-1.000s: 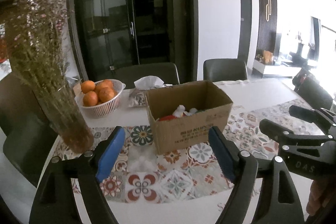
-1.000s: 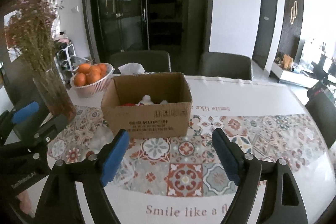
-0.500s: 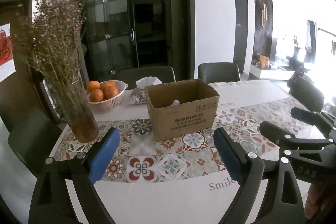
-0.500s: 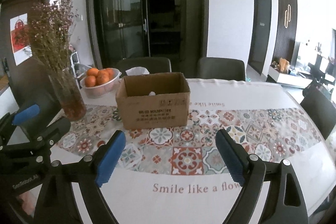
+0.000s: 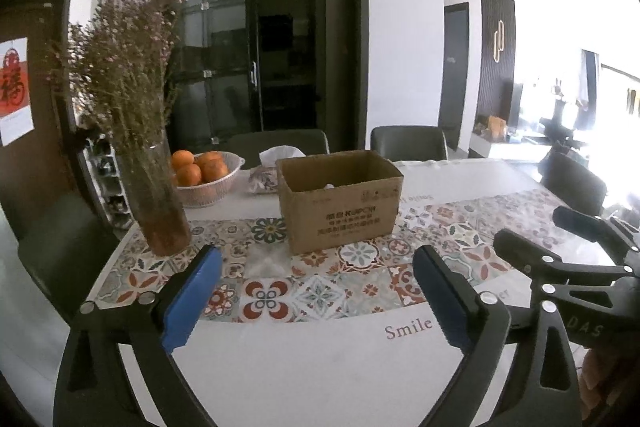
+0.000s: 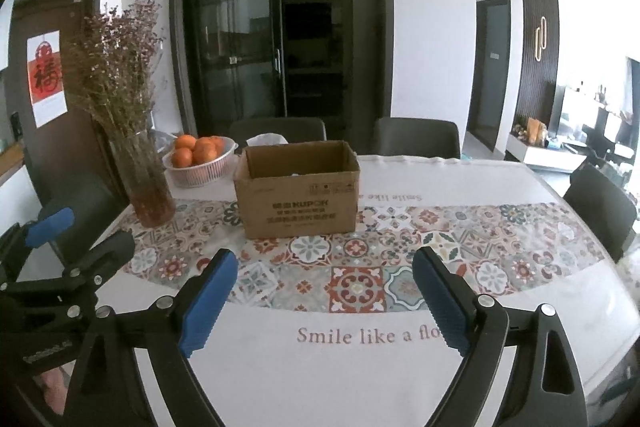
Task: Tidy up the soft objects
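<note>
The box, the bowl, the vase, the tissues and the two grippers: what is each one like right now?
Box: upright, top open.
Bowl: heaped with oranges.
Vase: upright, holding dried flowers.
Tissue pack: one tissue sticking up.
Left hand-held gripper: open, jaws just widened, empty.
Right hand-held gripper: open, jaws just widened, empty.

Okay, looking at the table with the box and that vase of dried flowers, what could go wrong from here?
1. The tall vase of dried flowers stands close beside the cardboard box; a left gripper reaching for the box might tip it.
2. The left and right gripper are side by side, jaws open and empty, so they may collide.
3. Little of the box's contents shows, so a reach inside would be half blind.
</note>
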A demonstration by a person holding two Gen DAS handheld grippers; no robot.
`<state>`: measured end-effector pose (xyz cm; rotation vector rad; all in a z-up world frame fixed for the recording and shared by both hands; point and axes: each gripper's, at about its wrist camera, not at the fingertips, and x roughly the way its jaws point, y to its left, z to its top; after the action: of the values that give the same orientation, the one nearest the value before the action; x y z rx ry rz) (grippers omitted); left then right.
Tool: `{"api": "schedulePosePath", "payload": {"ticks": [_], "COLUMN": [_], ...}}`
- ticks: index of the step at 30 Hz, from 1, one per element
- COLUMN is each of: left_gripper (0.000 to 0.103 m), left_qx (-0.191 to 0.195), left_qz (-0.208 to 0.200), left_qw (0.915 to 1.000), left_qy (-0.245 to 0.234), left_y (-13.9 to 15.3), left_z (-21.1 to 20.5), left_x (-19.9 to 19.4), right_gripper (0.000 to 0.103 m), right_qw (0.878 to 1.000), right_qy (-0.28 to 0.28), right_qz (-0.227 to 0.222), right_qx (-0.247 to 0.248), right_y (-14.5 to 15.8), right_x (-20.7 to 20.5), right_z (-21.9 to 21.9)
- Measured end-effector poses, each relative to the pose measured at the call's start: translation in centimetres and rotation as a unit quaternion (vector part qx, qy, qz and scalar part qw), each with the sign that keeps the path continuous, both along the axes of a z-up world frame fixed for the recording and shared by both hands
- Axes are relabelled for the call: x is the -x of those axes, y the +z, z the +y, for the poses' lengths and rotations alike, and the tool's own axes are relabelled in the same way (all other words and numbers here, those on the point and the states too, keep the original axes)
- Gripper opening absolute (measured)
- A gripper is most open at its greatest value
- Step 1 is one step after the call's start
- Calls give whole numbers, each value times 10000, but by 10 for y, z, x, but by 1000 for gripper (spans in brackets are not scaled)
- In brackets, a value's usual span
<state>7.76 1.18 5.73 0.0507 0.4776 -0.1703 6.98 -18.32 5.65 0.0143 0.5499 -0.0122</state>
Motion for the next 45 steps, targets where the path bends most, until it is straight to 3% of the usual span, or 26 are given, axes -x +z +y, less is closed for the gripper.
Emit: {"api": "schedulePosePath", "payload": {"ticks": [22,45], "left_gripper": [103,103], "left_qx": [-184,-280], "left_qz": [-149,-187], "left_qw": [9997,9993], "left_qy": [102,166], "left_y": [-10,-14], "left_z": [-2,-7], "left_x": [54,60], "right_gripper": [91,91], "right_qw": [9997,9997], "right_qy": [154,156], "right_qz": [-168,-164], "right_qx": [-13,-53], "right_y": [-8,-12], "right_x": [45,50], "right_z": [0,-4]}}
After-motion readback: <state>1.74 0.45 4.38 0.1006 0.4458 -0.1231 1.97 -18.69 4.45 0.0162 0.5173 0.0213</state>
